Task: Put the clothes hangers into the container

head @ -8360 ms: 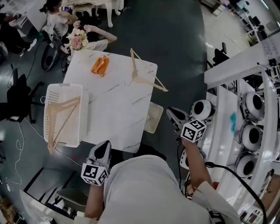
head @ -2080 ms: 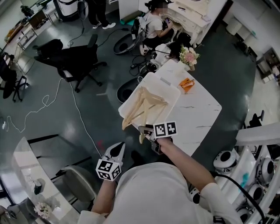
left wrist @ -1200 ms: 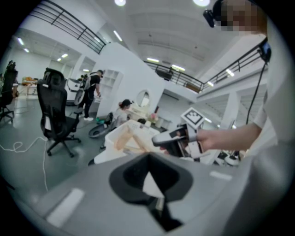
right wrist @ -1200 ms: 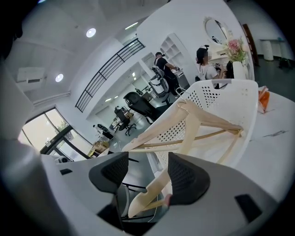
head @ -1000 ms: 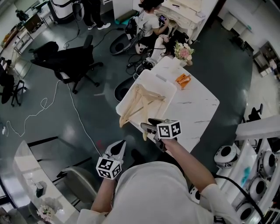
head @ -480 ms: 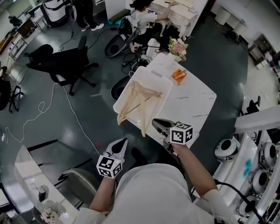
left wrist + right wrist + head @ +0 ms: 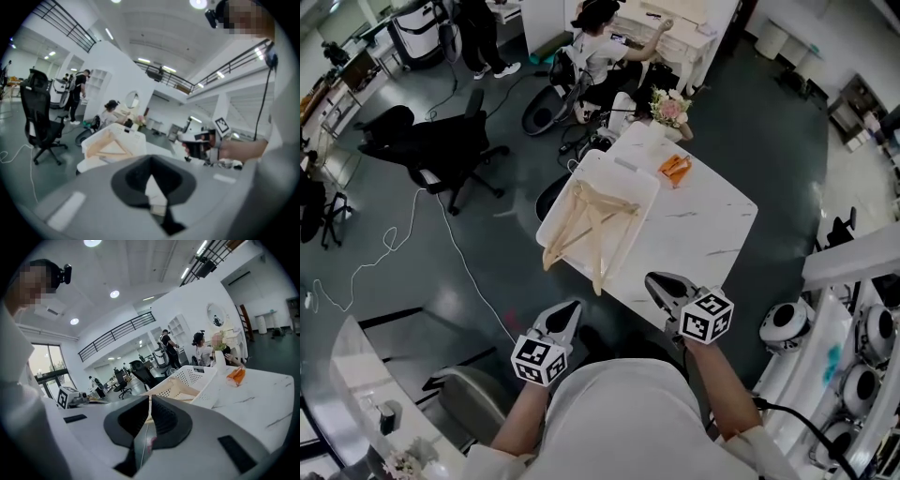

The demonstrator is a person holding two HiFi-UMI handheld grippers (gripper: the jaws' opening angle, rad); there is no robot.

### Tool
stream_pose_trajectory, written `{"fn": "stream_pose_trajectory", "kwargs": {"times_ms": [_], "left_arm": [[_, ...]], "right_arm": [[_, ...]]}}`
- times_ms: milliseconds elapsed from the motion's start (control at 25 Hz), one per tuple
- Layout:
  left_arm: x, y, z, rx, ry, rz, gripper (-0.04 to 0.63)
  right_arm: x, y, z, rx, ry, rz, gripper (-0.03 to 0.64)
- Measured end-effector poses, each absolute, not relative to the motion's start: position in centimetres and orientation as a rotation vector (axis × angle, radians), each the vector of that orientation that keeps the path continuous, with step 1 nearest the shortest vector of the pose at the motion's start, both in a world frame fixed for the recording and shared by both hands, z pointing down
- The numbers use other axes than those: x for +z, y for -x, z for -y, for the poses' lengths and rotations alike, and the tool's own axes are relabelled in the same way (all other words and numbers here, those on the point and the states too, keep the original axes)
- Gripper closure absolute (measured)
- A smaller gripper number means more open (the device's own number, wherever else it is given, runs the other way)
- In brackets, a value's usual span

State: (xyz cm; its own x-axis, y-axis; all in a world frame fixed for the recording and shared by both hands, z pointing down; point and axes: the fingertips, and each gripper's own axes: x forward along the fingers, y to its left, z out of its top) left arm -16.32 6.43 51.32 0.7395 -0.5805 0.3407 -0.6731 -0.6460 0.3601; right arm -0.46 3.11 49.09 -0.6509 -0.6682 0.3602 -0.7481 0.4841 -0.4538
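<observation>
Two wooden clothes hangers lie in the white perforated basket on the table's left side, their ends sticking out over its near rim. My right gripper hovers over the table's near edge, apart from the basket; its jaws have just been closing with nothing between them and now stand shut. My left gripper is shut and empty, off the table's near corner. The right gripper view shows its shut pads aimed at the basket and hangers. The left gripper view shows the hangers in the basket.
An orange object and a vase of flowers sit at the far end of the white marble table. A person sits just beyond it, with black office chairs and cables on the floor to the left.
My right gripper has drawn back from the basket toward me and to the right, and its jaws have closed empty. The hangers stay in the basket. My left gripper has barely moved.
</observation>
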Motion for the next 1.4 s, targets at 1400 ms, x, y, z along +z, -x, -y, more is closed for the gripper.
{"fn": "stream_pose_trajectory", "kwargs": {"times_ms": [1400], "left_arm": [[45.3,9.7,-9.7,0.183,-2.492,1.173,0.594]], "right_arm": [[45.4,-5.3,-7.8,0.662,-1.16,2.718,0.614]]}}
